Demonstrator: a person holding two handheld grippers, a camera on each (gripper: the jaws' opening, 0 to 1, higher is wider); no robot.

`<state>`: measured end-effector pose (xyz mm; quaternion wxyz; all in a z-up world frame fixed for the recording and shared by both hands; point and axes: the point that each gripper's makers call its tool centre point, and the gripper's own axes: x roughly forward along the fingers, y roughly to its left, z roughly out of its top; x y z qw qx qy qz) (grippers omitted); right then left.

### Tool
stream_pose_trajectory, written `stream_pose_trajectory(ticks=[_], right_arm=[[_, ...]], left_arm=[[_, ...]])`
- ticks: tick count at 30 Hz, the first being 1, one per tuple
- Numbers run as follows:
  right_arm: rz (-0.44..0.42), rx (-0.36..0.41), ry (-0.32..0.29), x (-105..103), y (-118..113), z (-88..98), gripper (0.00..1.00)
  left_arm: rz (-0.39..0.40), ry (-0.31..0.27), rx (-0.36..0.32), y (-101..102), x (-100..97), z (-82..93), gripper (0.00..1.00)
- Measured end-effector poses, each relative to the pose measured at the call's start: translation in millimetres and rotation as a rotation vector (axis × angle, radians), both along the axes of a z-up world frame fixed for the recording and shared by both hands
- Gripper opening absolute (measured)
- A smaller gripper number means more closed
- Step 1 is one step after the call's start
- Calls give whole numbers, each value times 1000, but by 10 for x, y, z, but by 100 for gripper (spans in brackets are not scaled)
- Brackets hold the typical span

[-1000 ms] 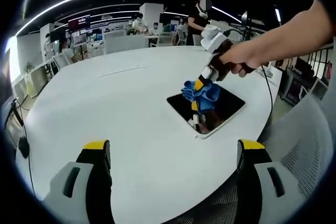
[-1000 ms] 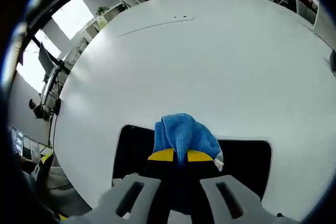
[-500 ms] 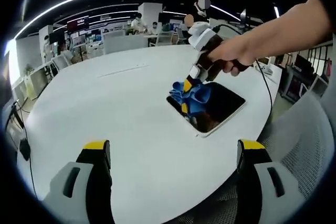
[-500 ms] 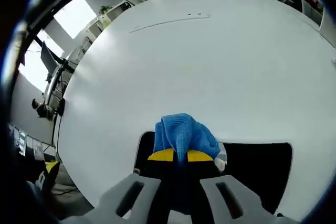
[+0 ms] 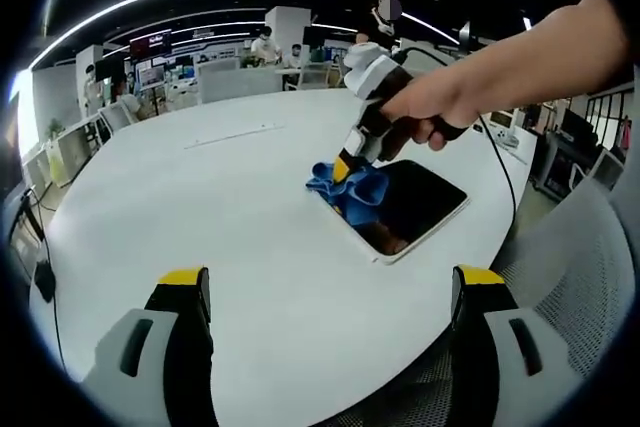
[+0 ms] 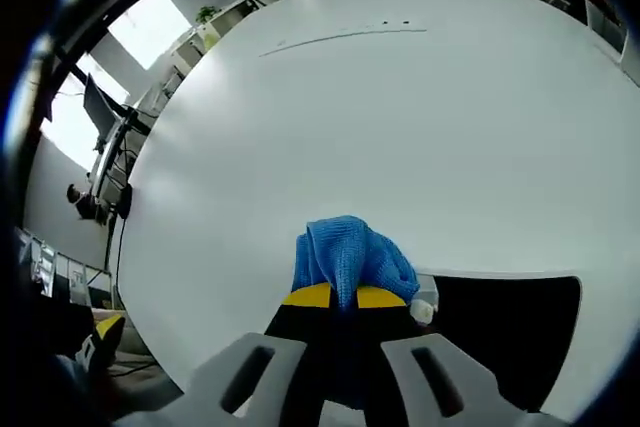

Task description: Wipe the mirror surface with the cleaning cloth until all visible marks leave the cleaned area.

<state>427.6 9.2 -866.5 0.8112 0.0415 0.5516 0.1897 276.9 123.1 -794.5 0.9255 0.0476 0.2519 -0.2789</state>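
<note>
A dark rectangular mirror (image 5: pixel 410 209) with a white rim lies flat on the round white table (image 5: pixel 200 207), right of centre in the left gripper view. My right gripper (image 5: pixel 345 169), held by a person's hand, is shut on a blue cleaning cloth (image 5: pixel 350 190) and presses it onto the mirror's left corner. In the right gripper view the cloth (image 6: pixel 350 257) bunches above the yellow-tipped jaws of the right gripper (image 6: pixel 345 297), with the mirror (image 6: pixel 510 332) at the lower right. My left gripper (image 5: pixel 330 292) stands open over the table's near edge, holding nothing.
A grey mesh chair (image 5: pixel 560 297) stands at the table's right edge. A cable (image 5: pixel 510 172) runs off the table's right side. Desks, monitors and several people fill the office beyond the far edge of the table.
My right gripper has dragged the cloth from the mirror's middle to its left corner. My left gripper has stayed still and open.
</note>
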Motion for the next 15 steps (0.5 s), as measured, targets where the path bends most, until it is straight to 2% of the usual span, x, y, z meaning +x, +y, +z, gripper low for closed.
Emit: stream_pose_trajectory(ticks=[15], right_arm=[[2,7,-8,-43,-31,-6,0]], left_arm=[[-4,1,8,-1,-3,-16,99]])
